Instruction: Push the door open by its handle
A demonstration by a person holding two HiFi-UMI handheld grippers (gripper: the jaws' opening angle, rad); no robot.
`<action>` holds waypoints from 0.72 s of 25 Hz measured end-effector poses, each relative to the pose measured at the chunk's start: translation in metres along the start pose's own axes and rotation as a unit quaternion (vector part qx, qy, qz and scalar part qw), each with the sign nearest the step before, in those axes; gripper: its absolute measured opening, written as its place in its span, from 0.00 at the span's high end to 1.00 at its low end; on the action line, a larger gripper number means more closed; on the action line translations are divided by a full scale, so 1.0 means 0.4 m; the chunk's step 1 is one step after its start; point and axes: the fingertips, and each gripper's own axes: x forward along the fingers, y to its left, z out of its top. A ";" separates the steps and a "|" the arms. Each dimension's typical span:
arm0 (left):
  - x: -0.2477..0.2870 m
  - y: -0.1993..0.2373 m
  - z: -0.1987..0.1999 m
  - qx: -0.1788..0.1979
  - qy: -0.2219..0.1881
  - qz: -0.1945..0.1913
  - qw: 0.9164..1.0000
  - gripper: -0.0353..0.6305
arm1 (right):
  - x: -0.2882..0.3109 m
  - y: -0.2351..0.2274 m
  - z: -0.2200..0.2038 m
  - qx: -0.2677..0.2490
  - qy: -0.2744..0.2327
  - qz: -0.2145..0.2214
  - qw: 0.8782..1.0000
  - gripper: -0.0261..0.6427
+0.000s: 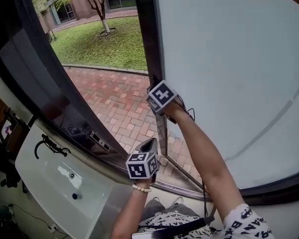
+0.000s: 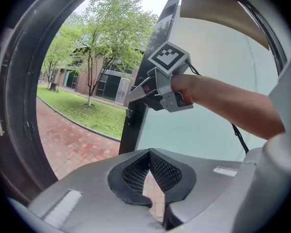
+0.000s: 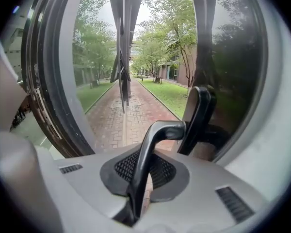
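Note:
The door is a frosted glass panel in a dark frame, swung partly open onto the outdoors. Its black lever handle lies between the jaws of my right gripper, which is shut on it. In the head view the right gripper sits at the door's dark edge with the arm stretched out. My left gripper hangs lower, near the threshold, away from the door. Its jaws are shut with nothing between them. In the left gripper view the right gripper is pressed against the door edge.
Outside lie a brick path and a lawn with a tree. A fixed dark-framed glass panel stands at the left. Below it is a white basin with a black tap. A metal threshold runs along the floor.

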 end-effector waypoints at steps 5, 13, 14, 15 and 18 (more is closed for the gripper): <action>0.074 -0.022 -0.007 0.008 0.011 -0.026 1.000 0.96 | 0.004 -0.109 -0.026 0.017 0.006 -0.021 1.000 0.93; 0.220 -0.029 0.016 0.034 0.031 -0.048 0.998 0.97 | -0.015 -0.294 -0.080 0.046 0.007 -0.047 0.998 0.93; 0.235 -0.028 0.021 0.037 0.036 -0.050 0.997 0.97 | -0.019 -0.315 -0.080 0.049 0.007 -0.051 0.997 0.93; 0.250 -0.025 0.027 0.040 0.041 -0.051 0.997 0.97 | -0.021 -0.336 -0.079 0.054 0.008 -0.054 0.997 0.93; 0.290 -0.011 0.040 0.041 0.050 -0.055 0.996 0.97 | -0.025 -0.390 -0.078 0.071 0.010 -0.061 0.996 0.93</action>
